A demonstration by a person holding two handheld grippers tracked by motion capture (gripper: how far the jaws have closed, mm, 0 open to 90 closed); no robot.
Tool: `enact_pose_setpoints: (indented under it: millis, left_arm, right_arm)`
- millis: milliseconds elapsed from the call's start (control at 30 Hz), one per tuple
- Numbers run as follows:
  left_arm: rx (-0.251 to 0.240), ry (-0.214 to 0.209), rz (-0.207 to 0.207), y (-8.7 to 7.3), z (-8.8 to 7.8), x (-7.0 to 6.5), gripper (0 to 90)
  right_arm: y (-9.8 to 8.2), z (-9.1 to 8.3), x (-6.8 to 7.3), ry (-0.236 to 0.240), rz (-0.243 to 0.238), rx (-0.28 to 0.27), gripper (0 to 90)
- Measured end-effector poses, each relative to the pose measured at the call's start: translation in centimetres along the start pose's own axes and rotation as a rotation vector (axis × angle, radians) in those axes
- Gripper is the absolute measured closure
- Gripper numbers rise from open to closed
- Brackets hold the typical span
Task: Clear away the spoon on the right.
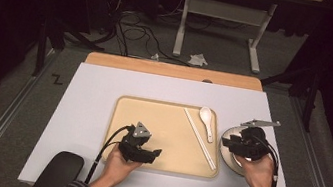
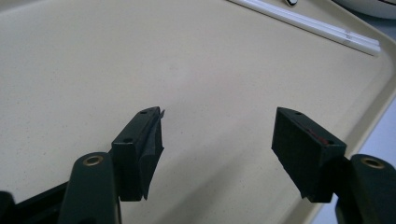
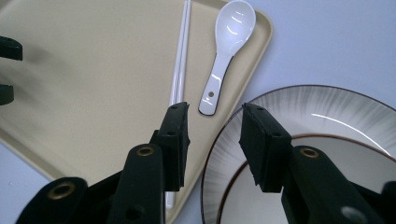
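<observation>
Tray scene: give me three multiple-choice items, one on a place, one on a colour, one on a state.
1. Where does the spoon lie?
A. On the tray's bare middle
B. On the tray, beside the chopsticks
C. On the plate

2. What colour is the spoon's bowl?
A. White
B. Red
C. Green

3. How do the left gripper's jaws stand?
A. Clamped on the chopsticks
B. Shut on the spoon
C. Apart, nothing between them

Key: 1 B, the right gripper view shows the spoon near the tray's corner next to the chopsticks; 2 A, its bowl is glossy white; 3 C, the left gripper view shows bare tray between the jaws.
</observation>
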State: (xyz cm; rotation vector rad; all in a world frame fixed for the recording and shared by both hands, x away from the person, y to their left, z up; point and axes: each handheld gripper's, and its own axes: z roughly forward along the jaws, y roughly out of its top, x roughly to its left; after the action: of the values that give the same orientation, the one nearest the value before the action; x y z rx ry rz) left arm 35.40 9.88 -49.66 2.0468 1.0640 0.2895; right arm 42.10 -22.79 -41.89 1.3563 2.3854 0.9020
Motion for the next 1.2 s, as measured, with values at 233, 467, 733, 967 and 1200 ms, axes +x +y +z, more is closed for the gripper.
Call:
enact_pose_setpoints:
  millis: [233, 467, 733, 967, 1200]
  left_arm:
    - [0.005, -0.015, 0.007, 0.2, 0.4, -0.1, 33.9]
    - [0.005, -0.022, 0.006, 0.4, 0.7, 0.0, 33.9]
    - [0.016, -0.030, 0.017, 0.7, 0.9, 0.0, 34.0]
    - [0.013, -0.037, 0.030, 0.9, 1.0, -0.1, 33.9]
    - [0.006, -0.040, 0.035, 1.0, 1.0, -0.2, 34.0]
  right_arm:
    - [-0.8, -0.8, -0.2, -0.005, 0.001, 0.005, 67.3]
    - [-1.9, -2.0, -0.5, -0.022, -0.008, 0.001, 67.8]
    - [-3.2, -3.7, -1.4, -0.055, 0.008, -0.033, 68.2]
    - [-4.3, -4.7, -2.2, -0.073, 0.028, -0.024, 67.6]
    - [-5.2, -6.1, -3.2, -0.103, 0.048, -0.031, 66.2]
